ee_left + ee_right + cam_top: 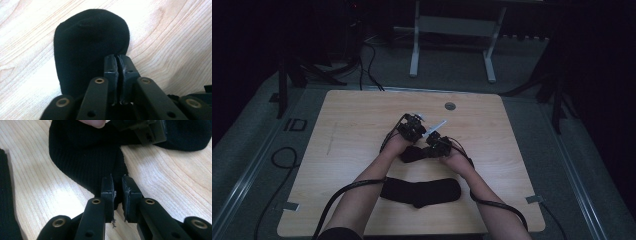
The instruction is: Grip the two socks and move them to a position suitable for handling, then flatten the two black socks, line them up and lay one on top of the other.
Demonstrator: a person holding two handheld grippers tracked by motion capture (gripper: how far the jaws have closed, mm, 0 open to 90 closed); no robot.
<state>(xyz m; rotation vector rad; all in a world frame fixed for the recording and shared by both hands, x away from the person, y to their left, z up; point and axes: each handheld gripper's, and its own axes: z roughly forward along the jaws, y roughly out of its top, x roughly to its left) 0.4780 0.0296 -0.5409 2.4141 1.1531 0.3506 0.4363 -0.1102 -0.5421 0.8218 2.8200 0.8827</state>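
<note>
1. Nearest me, a second black sock [420,192] lies flat on the wooden table [352,125], between my forearms.
2. Just beyond it, my right gripper [117,186] pinches the ribbed edge of the black sock [85,157], its jaws nearly together with cloth between them.
3. My left gripper [118,65] is clamped tight on the same sock's rounded end, its jaws pressed together.
4. That sock [412,153] lies mid-table between both grippers.
</note>
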